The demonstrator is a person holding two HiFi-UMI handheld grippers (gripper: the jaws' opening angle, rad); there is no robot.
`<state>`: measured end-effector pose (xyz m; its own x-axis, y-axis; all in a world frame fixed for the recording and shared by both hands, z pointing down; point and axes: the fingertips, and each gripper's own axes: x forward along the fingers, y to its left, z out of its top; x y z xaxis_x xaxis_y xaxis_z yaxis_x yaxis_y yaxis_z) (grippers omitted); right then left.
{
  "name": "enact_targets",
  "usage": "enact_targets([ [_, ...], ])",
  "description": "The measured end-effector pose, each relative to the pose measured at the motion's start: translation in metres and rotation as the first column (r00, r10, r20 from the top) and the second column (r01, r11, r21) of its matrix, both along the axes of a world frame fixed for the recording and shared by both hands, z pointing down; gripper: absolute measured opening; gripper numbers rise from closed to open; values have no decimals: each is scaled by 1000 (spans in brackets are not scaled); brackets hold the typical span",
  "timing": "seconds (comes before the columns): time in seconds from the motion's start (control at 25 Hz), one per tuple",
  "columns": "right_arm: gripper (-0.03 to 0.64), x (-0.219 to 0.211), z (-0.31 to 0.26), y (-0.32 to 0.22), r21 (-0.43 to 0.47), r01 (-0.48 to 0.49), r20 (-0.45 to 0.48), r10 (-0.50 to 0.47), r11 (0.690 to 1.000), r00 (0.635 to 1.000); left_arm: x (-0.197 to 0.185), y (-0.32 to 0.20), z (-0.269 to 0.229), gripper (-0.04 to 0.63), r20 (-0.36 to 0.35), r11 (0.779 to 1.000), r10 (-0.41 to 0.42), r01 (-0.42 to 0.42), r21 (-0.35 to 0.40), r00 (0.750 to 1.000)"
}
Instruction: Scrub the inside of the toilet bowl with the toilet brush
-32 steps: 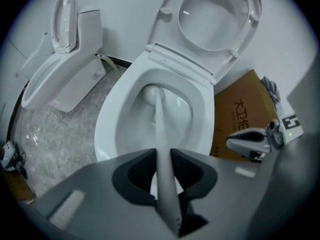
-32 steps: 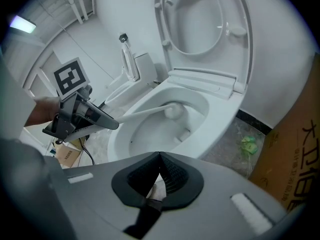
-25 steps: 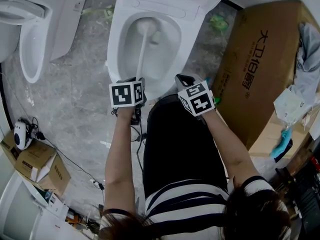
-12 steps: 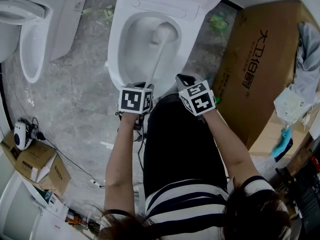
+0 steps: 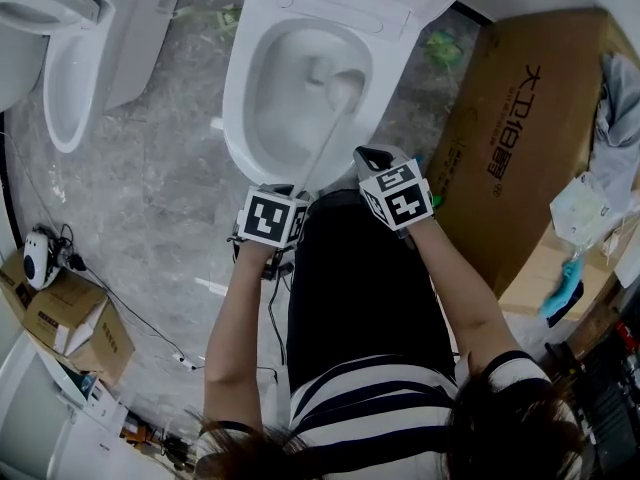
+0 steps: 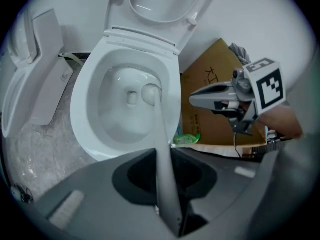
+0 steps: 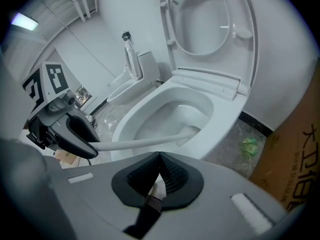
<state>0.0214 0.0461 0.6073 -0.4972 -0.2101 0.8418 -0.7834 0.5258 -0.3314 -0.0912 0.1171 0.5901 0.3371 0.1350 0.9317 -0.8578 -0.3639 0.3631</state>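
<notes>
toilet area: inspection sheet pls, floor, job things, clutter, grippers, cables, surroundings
surface: grey marbled floor, littered
job's things: toilet bowl, lid up; toilet brush, head inside the bowl
clutter: green packets beside the toilet; small boxes on the person's left
grippers: left gripper shut on the brush handle; right gripper shut, empty, near the bowl rim
cables: thin cable across the floor
surroundings: cardboard box at right; second toilet at left

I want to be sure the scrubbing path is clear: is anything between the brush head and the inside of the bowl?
Nothing visible. The lid is raised, and the toilet brush, clamped in the left gripper, has its head already down inside the toilet bowl.
</notes>
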Motion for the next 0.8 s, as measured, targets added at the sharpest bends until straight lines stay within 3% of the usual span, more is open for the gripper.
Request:
enact_targets([
  [0.8, -5, -30, -4, 9, 3, 103, -7, -103, 995, 995, -55, 79, -28, 0, 69, 994, 8, 0, -107, 998],
])
